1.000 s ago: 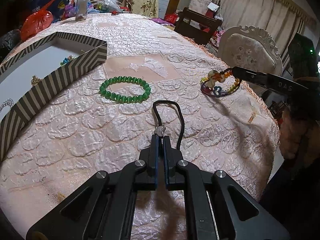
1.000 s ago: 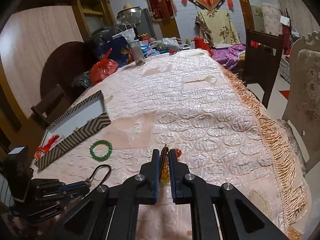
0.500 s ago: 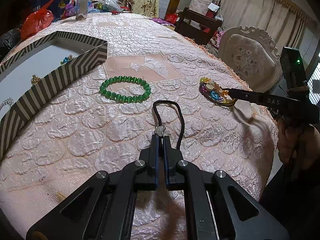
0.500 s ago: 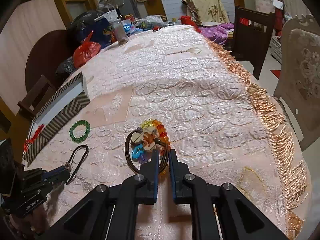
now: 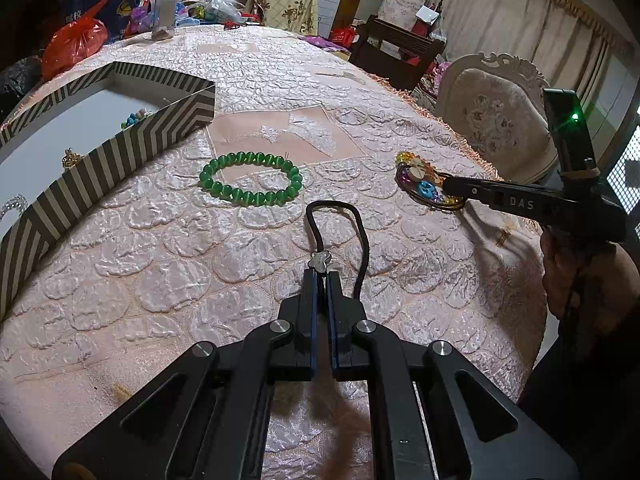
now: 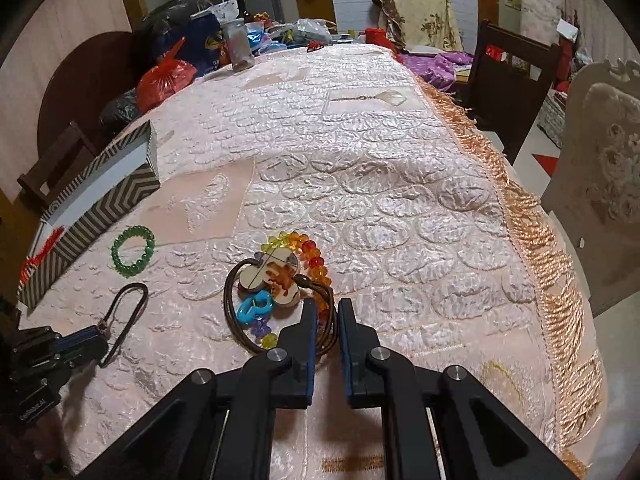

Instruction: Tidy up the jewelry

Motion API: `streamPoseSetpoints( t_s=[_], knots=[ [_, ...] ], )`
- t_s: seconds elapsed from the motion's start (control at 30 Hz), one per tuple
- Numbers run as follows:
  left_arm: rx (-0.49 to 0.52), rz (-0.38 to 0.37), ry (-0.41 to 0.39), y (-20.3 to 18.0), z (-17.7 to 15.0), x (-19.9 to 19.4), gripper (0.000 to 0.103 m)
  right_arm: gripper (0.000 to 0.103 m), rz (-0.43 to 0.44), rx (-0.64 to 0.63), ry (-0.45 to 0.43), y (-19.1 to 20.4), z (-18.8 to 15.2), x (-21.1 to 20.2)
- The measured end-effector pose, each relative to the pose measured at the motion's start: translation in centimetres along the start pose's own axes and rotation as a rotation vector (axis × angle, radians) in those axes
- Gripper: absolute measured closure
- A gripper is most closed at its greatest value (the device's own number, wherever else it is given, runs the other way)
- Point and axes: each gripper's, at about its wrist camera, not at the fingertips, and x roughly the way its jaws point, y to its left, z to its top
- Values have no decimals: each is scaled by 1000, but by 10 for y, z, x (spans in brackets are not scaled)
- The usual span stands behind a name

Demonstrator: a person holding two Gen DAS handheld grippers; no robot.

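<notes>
My left gripper (image 5: 322,276) is shut on a black cord necklace (image 5: 352,216), gripping it just behind its small silver charm (image 5: 320,261); the cord's loop lies on the pink tablecloth. A green bead bracelet (image 5: 252,178) lies beyond it, loose. To the right, my right gripper (image 6: 324,308) is shut on a bundle of bracelets (image 6: 276,280): brown cords, coloured beads, a blue ring and cream discs. The bundle rests on the cloth. A striped box (image 5: 120,152) with small jewellery inside stands at the left. The right view also shows the green bracelet (image 6: 132,250) and the left gripper (image 6: 100,334).
The tablecloth's fringed edge (image 6: 532,232) runs along the right, with an upholstered chair (image 5: 496,120) beyond it. At the table's far end are a red bag (image 6: 164,80), a jar (image 6: 238,46) and clutter. A small pendant (image 6: 384,98) lies far back.
The right gripper has come down and tipped forward, bringing the bracelet bundle from hanging in the air to resting on the cloth. The left gripper and its cord have not moved.
</notes>
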Motion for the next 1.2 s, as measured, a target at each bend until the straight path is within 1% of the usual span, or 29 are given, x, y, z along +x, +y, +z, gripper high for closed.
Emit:
streamPoseSetpoints(
  t_s=[0.17,0.23,0.27,0.37,0.43,0.5,0.57,0.67,0.83,0.9,0.97,1.03,1.07,1.1,1.13,1.2],
  knots=[
    [-1,-1,0,0,0,0,98,94,-24,-23,-9,0,5,3],
    [-1,-1,0,0,0,0,98,94,-14,-29,-19,1,5,3],
    [-1,-1,0,0,0,0,98,94,5,-31,-34,1,5,0],
    [-3,-3,0,0,0,0,98,94,-16,-35,-92,2,8,-10],
    [-2,-2,0,-1,0,0,98,94,-21,-25,-94,0,11,-11],
    [-3,-3,0,1,0,0,98,94,-21,-17,-77,-3,11,-7],
    [-3,-2,0,0,0,0,98,94,-4,-1,-72,-4,9,-7],
    [-1,-1,0,1,0,0,98,94,19,28,-124,-5,10,-24],
    [-1,2,1,1,0,1,98,94,100,81,-213,-4,8,-58],
    [3,5,2,0,-1,1,98,94,129,86,-221,-2,5,-64],
    [6,10,2,-1,-1,2,98,94,148,101,-211,-4,4,-63],
    [5,11,1,-2,0,2,98,94,184,142,-197,-11,4,-60],
    [3,12,1,-3,-1,2,98,94,217,165,-195,-13,4,-61],
    [3,13,0,-3,-1,2,98,94,277,191,-197,-16,4,-63],
    [4,14,0,-4,-1,2,98,94,316,204,-212,-16,5,-67],
    [1,11,-1,-4,-1,2,98,94,358,201,-232,-13,10,-72]
  ],
)
